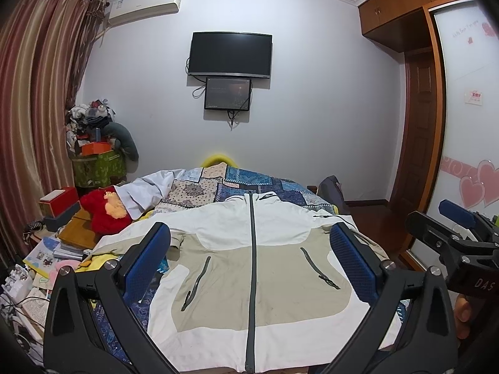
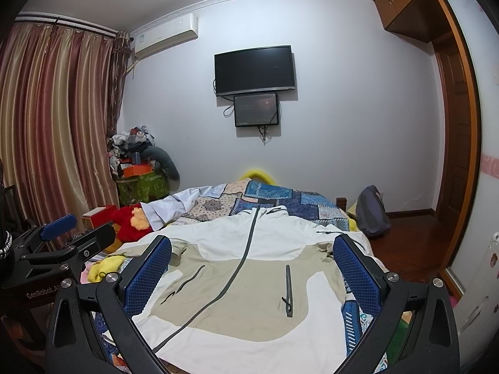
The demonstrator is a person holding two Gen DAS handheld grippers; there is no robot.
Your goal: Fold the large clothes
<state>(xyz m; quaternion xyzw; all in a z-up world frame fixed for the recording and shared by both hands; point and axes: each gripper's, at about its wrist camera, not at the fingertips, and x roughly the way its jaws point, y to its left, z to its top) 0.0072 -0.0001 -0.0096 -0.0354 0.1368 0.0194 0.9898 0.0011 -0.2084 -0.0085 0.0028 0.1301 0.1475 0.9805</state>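
The jacket lies flat, front up, zipped, on the bed, hem toward us and collar toward the far wall, so its long axis runs straight away from both tools along the grey zipper. We read it as spread and ready, no fold made yet. In the left wrist view the zipper sits dead centre between the pads; in the right wrist view it slants off to the left, so the right gripper hangs over the jacket's right half and the left gripper over the middle, both above the hem end, neither touching cloth. Both have jaws spread wide and nothing between them. The left sleeve edge lies just beside the left gripper's left pad, the right sleeve near the right gripper's right pad, so our guess is each takes its own side. Fabric looks like a thin smooth shell, white with a beige panel across the chest and belly, two slanted grey pocket zips, likely slippery and floppy, sleeves a bit rumpled at the shoulders. Pads are blue with a fine grid texture on black arms. Under the jacket is a blue patchwork quilt, soft, may drag along. Beyond: red plush toy at the left bed edge, TV on the wall, striped curtains, wooden wardrobe.
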